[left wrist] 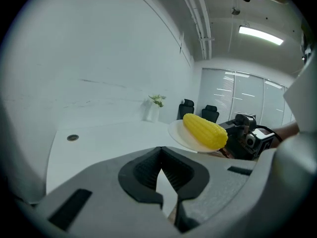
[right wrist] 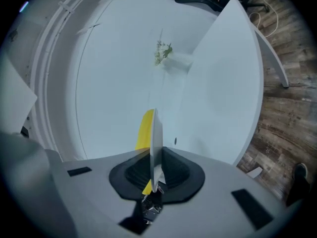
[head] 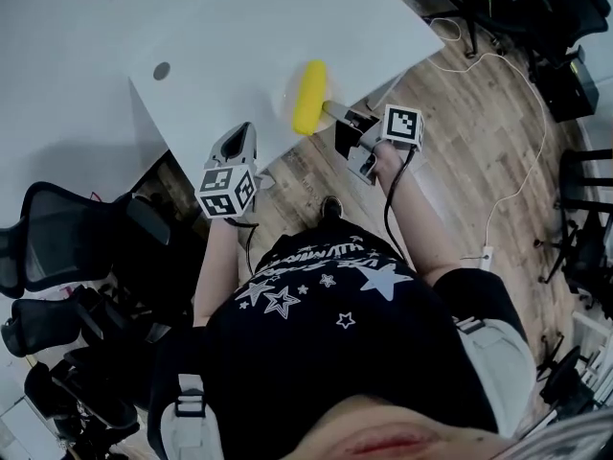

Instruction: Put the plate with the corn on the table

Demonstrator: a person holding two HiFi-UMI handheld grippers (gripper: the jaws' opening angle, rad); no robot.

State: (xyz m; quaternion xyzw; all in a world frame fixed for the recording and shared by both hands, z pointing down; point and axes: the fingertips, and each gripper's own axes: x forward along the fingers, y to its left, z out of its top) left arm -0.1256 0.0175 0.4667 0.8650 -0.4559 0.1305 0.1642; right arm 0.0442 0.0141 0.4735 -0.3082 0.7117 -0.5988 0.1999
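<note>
One plate (left wrist: 181,133), one cob of corn (head: 308,97), one table (head: 239,36) and two grippers are showing, each gripper carrying one cube with square markers.

The right gripper (head: 335,113) is clamping the plate's near rim: its jaws are pressing on the thin edge, with the plate standing edge-on between them in the right gripper view. The bare right forearm is stretching forward from the body, a black cable trailing along it. The plate is projecting straight ahead of this gripper, over the table's near edge, and the corn is lying on it just beyond the jaws. Whether the plate is touching the tabletop cannot be told.

The left gripper (head: 241,134) is hovering beside it, to its left and short of the table edge. Its jaw tips are meeting with nothing between them, and the left forearm is angling forward.

The plate is white, round and shallow. The corn is bright yellow, blunt-ended and bumpy with kernels. The tabletop is smooth, white and matte, with one small round hole (head: 161,70) far ahead of the left gripper.
</note>
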